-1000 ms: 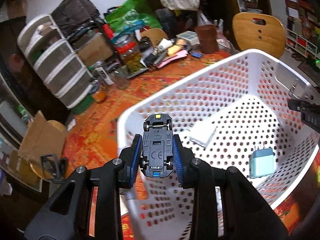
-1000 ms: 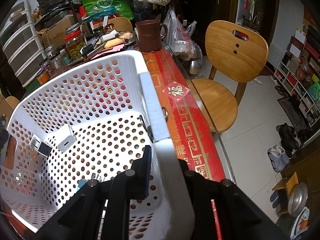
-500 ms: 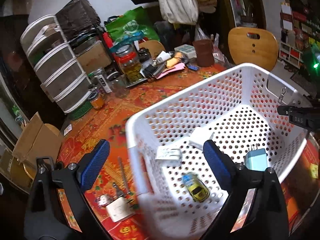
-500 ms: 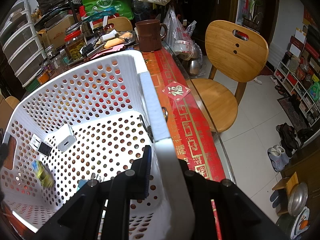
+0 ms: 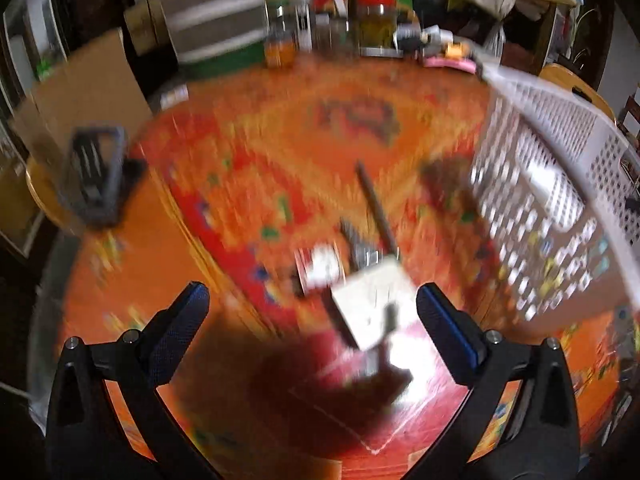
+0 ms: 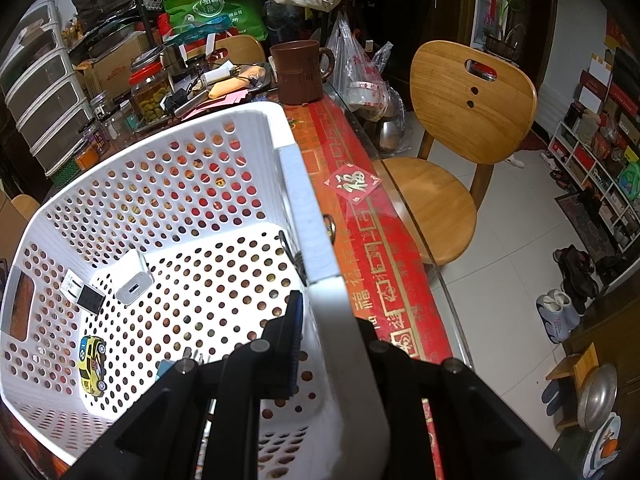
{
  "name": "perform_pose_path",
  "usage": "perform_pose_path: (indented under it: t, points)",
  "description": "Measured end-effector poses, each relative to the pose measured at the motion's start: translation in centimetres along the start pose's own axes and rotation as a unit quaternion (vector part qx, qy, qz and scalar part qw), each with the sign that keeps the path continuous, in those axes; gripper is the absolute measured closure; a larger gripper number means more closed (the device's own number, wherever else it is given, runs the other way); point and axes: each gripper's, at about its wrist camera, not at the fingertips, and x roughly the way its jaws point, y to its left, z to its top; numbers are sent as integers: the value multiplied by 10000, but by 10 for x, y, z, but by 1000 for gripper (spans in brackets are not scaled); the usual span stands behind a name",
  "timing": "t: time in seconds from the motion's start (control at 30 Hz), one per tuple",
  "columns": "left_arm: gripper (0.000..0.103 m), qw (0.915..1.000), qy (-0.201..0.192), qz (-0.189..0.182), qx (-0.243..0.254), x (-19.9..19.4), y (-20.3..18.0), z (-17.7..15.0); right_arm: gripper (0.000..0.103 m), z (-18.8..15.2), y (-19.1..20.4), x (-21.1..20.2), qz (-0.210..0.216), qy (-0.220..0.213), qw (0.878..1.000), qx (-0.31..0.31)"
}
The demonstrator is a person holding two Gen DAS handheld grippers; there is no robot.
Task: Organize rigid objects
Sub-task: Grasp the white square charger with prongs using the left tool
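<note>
My right gripper (image 6: pixel 328 332) is shut on the near rim of the white perforated basket (image 6: pixel 296 184). Inside the basket lie a yellow toy car (image 6: pixel 93 364), a white charger (image 6: pixel 134 280), a black-and-white adapter (image 6: pixel 82 292) and a pale blue plug (image 6: pixel 166 368). My left gripper (image 5: pixel 312 294) hangs over the red tablecloth to the left of the basket (image 5: pixel 560 128), its jaws opening wide and touching nothing. This view is badly blurred. Below, showing between the fingers, a white block (image 5: pixel 374 304) lies on the cloth beside a small white item (image 5: pixel 322 266) and a dark rod (image 5: pixel 376 208).
A brown mug (image 6: pixel 300 72), jars and clutter crowd the table's far side, with plastic drawers (image 6: pixel 40 96) behind. A wooden chair (image 6: pixel 460 128) stands past the table's right edge. A black frame-like object (image 5: pixel 94 172) sits at the left, off the table.
The left gripper let the toy car go into the basket, spread its jaws wide and swung left, out over the tablecloth. The right gripper kept still on the rim.
</note>
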Motion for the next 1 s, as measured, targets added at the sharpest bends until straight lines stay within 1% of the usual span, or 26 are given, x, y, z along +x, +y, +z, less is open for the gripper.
perform_pose_path:
  t: [0.07, 0.13, 0.27, 0.4, 0.47, 0.53, 0.57, 0.6, 0.63, 0.7, 0.73, 0.83, 0.9, 1.0]
  points:
    - [1, 9999, 92, -99, -17, 10, -8, -13, 89, 0, 0, 0, -19, 3, 10000, -12]
    - [1, 9998, 131, -179, -21, 19, -15, -19, 89, 0, 1, 0, -48, 20, 10000, -37]
    - [1, 9998, 184, 39, 33, 39, -30, -15, 89, 1, 0, 0, -61, 38, 10000, -50]
    - [1, 9996, 226, -49, -150, 51, -31, -6, 89, 1, 1, 0, -69, 44, 10000, -56]
    - [1, 9994, 196, -161, -223, 53, -30, -7, 89, 1, 1, 0, -90, 45, 9999, -73]
    - [5, 9995, 146, -219, -197, 54, -32, -6, 89, 1, 1, 0, -94, 42, 9999, -78]
    - [17, 9995, 94, -235, -164, 52, -32, -7, 89, 2, 1, 0, -93, 39, 9999, -70]
    - [37, 9996, 30, -241, -125, 49, -33, -6, 89, 2, 1, 0, -91, 36, 9999, -61]
    - [43, 9997, -19, -247, -72, 45, -35, -7, 89, 2, 1, 0, -92, 23, 9999, -49]
    - [43, 9999, -32, -105, -51, 42, -37, -10, 89, 2, 1, -1, -94, 23, 9999, -44]
    - [43, 9999, -75, -91, -22, 40, -37, -11, 89, 2, 1, 0, -98, 29, 9999, -48]
    - [43, 9996, -172, -210, -67, 32, -34, -18, 89, 2, 1, 0, -83, 19, 10000, -50]
    - [43, 9992, -325, -213, -77, 22, -31, -22, 89, 1, 0, 0, -89, 22, 9999, -53]
    - [43, 9978, -657, -71, -93, 1, -25, -24, 89, 1, 0, 0, -67, 21, 10000, -44]
